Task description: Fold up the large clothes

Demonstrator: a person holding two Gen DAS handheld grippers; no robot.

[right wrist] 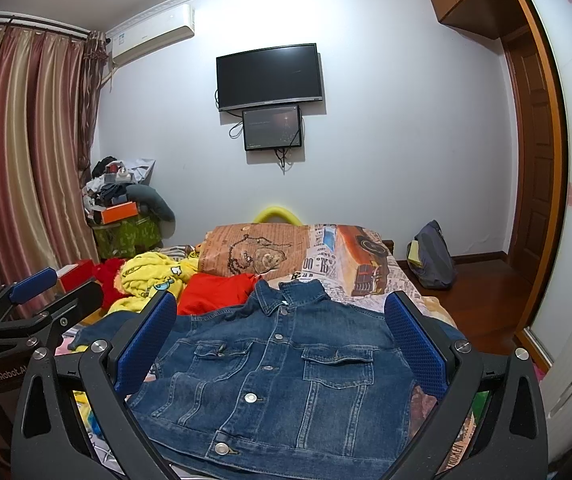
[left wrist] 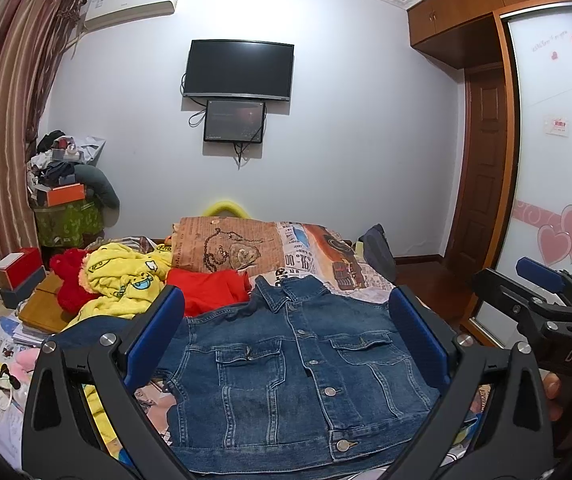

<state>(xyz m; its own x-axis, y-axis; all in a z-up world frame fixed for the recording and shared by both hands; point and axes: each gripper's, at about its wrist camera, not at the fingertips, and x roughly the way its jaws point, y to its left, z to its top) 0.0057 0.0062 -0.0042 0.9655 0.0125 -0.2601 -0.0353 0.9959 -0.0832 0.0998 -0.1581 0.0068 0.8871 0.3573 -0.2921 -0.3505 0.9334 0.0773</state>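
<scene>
The left gripper (left wrist: 286, 320) hangs above the near hem of the denim jacket (left wrist: 298, 368) with its blue-padded fingers (left wrist: 154, 336) spread wide and nothing between them. The right gripper (right wrist: 282, 328) hangs just beside it in the same attitude, its own padded fingers (right wrist: 414, 344) equally far apart and empty. In the left wrist view the right gripper shows at the right edge, and part of a hand (left wrist: 552, 388) shows beneath its body.

Neither tool touches cloth, so the step in hand looks like the approach to a first fold: the jacket seems laid out and ready but not yet folded. The next move probably calls for each gripper to descend to one side of the garment, at a shoulder or sleeve, close on a single layer of denim, and carry it across toward the button line. Denim is stiff and heavy, so a shallow bite may slip.

The jacket lies face up on the bed (right wrist: 370, 284), collar (right wrist: 286, 292) toward the far wall and hem toward the cameras. It is buttoned down the front, with two flapped chest pockets. Its left sleeve trails off toward the yellow garment (left wrist: 126, 276); the other sleeve is hidden behind a finger. A red garment (left wrist: 210, 288) lies just beyond its left shoulder, near the printed pillow (left wrist: 226, 248).
</scene>
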